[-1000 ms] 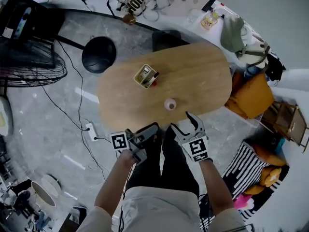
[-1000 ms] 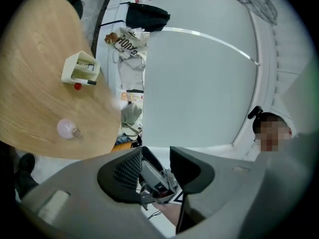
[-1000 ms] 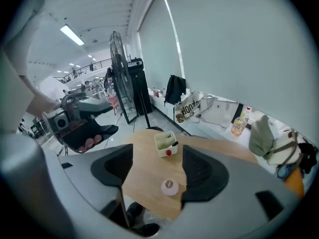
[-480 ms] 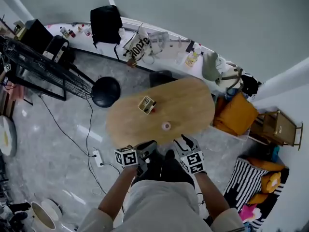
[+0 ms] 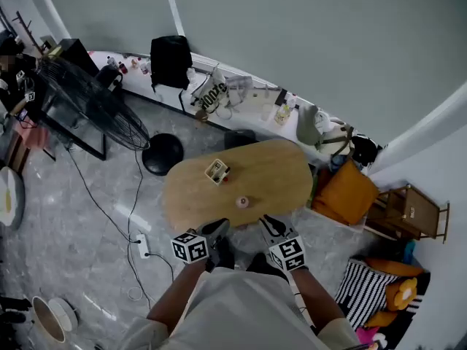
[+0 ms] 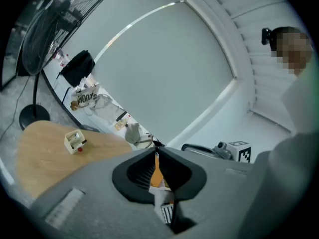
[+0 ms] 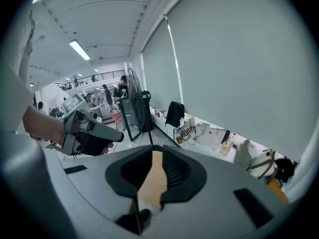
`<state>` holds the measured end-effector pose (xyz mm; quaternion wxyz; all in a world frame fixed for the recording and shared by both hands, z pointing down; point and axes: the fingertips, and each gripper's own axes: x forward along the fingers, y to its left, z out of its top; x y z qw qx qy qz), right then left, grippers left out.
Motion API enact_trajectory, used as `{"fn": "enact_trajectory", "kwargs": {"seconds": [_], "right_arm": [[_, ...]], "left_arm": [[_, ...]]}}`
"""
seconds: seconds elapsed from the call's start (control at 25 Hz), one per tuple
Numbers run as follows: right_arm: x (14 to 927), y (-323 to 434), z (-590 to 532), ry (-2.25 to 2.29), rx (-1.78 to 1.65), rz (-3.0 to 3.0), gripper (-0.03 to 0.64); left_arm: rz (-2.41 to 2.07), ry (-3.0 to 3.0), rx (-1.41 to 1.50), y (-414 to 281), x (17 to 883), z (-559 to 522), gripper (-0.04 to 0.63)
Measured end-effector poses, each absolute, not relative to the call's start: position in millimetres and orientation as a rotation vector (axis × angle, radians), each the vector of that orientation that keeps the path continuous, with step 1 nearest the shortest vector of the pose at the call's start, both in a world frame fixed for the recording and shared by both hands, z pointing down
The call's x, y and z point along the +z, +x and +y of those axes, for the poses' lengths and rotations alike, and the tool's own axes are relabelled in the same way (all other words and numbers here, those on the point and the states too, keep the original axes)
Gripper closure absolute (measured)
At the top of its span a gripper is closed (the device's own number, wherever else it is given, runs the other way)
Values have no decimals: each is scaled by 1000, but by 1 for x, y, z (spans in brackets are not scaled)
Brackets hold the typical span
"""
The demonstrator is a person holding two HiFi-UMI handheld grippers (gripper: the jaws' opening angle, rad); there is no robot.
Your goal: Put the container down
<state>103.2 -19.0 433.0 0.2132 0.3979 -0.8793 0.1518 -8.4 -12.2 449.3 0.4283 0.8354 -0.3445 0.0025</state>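
Head view shows the little pink container [image 5: 241, 202] standing near the close edge of the surface [image 5: 273, 173]. It looks put down already. The left gripper [image 5: 217, 229] is pressed together and empty; the right gripper [image 5: 270, 224] is closing on nothing. I think no more moves are needed.

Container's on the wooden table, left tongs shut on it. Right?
No: the left tongs are shut on nothing, well back from the container, which stands free on the wooden table. The left gripper view shows it.
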Motion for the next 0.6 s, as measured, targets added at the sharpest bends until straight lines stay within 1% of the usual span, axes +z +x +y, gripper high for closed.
{"fn": "enact_trajectory", "kwargs": {"seconds": [0.08, 0.36, 0.6], "right_arm": [[423, 112, -9, 1071, 391, -2471, 569], [395, 153, 25, 965, 296, -2558, 597], [385, 181, 49, 915, 254, -2605, 614]], "left_arm": [[-921, 2123, 24, 2, 440, -4, 563], [-1060, 2154, -26, 41, 412, 33, 565], [-1224, 2160, -19, 54, 398, 68, 565]]}}
